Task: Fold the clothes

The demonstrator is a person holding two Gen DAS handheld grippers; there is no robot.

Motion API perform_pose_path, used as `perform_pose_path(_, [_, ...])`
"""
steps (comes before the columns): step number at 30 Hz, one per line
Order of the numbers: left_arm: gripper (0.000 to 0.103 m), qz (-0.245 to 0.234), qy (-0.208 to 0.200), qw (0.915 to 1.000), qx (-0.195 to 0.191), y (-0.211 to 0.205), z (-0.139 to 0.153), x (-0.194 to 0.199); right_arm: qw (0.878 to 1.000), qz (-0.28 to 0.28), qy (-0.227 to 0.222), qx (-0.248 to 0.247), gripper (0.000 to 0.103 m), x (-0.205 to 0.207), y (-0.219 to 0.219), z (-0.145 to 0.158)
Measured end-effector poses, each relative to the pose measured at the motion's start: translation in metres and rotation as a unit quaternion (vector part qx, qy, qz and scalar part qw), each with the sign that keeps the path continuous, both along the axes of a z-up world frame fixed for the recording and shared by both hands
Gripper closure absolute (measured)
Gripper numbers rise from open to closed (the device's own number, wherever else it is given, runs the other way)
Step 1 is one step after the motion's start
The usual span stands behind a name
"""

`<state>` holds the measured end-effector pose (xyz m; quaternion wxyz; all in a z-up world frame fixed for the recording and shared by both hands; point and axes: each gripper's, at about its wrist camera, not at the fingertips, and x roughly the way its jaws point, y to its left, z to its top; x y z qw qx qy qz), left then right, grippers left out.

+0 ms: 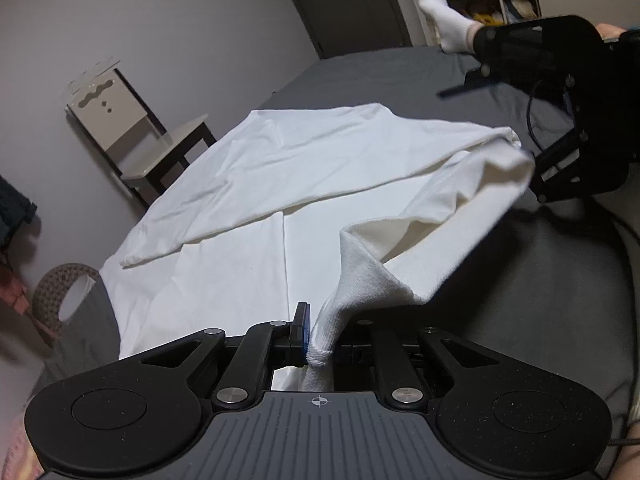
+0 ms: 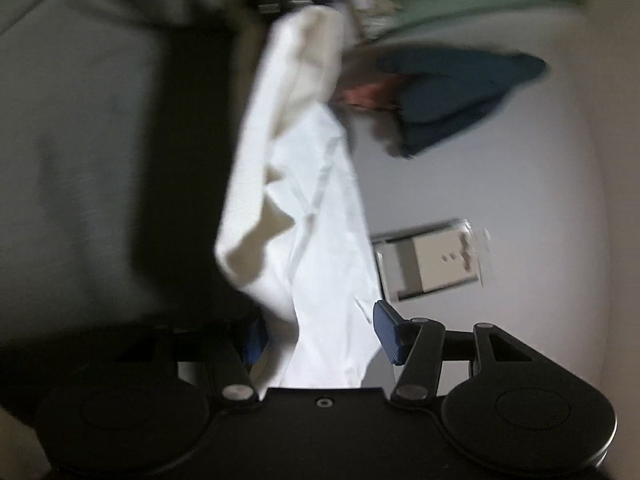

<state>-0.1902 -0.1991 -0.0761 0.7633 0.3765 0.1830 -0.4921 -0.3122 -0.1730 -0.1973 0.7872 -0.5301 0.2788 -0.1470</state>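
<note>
Right now the white cotton garment (image 1: 256, 184) lies spread across the dark grey bed (image 1: 520, 300), one sleeve folded diagonally over its body. The left gripper (image 1: 320, 344) is clenched on a bunched white edge of that garment, lifting it off the bed at the near side. Across the same raised edge, to the right, the black right gripper (image 1: 538, 168) meets the cloth's far corner. In the blurred right wrist view the garment (image 2: 316, 216) hangs between the blue-padded fingers (image 2: 386, 332), which stand visibly apart; whether they pinch the cloth I cannot tell. Beyond the bed's left side stands a beige wooden chair (image 1: 132, 136), and a white-socked foot (image 1: 444, 20) rests at its far end.
</note>
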Motion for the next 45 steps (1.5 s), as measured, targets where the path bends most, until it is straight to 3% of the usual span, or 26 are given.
perform_pose_path(3, [0.092, -0.001, -0.003, 1.0, 0.0, -0.001, -0.005, 0.001, 0.997, -0.02, 0.021, 0.074, 0.051, 0.007, -0.006, 0.005])
perform_pose_path(5, [0.092, -0.003, -0.002, 1.0, 0.0, -0.001, -0.007, 0.001, 0.991, -0.026, 0.045, 0.125, 0.059, 0.01, -0.007, 0.006])
perform_pose_path(7, [0.092, -0.008, -0.015, 0.9999, 0.004, -0.001, -0.008, -0.001, 0.989, -0.024, 0.06, 0.129, 0.089, 0.012, -0.005, 0.002])
perform_pose_path(8, [0.092, -0.01, -0.021, 0.9997, 0.006, -0.001, -0.009, -0.001, 0.99, -0.021, 0.063, 0.128, 0.095, 0.013, -0.005, 0.002])
perform_pose_path(14, [0.092, -0.038, -0.111, 0.9928, 0.028, -0.004, -0.001, -0.011, 0.991, 0.002, 0.05, 0.122, 0.096, -0.005, -0.007, 0.018])
perform_pose_path(19, [0.092, -0.044, -0.135, 0.9895, 0.026, -0.019, 0.021, 0.007, 0.986, 0.007, 0.061, 0.155, 0.096, 0.05, -0.046, 0.052])
perform_pose_path(24, [0.092, -0.06, -0.125, 0.9891, 0.05, -0.046, 0.041, 0.059, 0.969, 0.004, 0.092, 0.228, 0.096, 0.102, -0.092, 0.081])
perform_pose_path(30, [0.092, -0.069, -0.129, 0.9862, 0.078, -0.094, 0.053, 0.131, 0.96, -0.02, 0.121, 0.253, 0.097, 0.179, -0.152, 0.102])
perform_pose_path(33, [0.092, -0.065, -0.12, 0.9865, 0.091, -0.121, 0.052, 0.169, 0.948, -0.044, 0.132, 0.286, 0.097, 0.212, -0.183, 0.102])
perform_pose_path(37, [0.092, -0.057, -0.084, 0.9875, 0.12, -0.152, 0.029, 0.216, 0.92, -0.083, 0.152, 0.353, 0.097, 0.255, -0.224, 0.085])
perform_pose_path(43, [0.092, -0.041, -0.023, 0.9913, 0.123, -0.169, -0.008, 0.253, 0.903, -0.099, 0.167, 0.383, 0.096, 0.272, -0.249, 0.058])
perform_pose_path(44, [0.088, -0.039, -0.013, 0.9921, 0.118, -0.169, -0.01, 0.257, 0.898, -0.101, 0.162, 0.395, 0.095, 0.27, -0.253, 0.056])
perform_pose_path(45, [0.077, -0.034, -0.005, 0.9931, 0.112, -0.167, -0.012, 0.263, 0.893, -0.105, 0.149, 0.411, 0.089, 0.267, -0.259, 0.057])
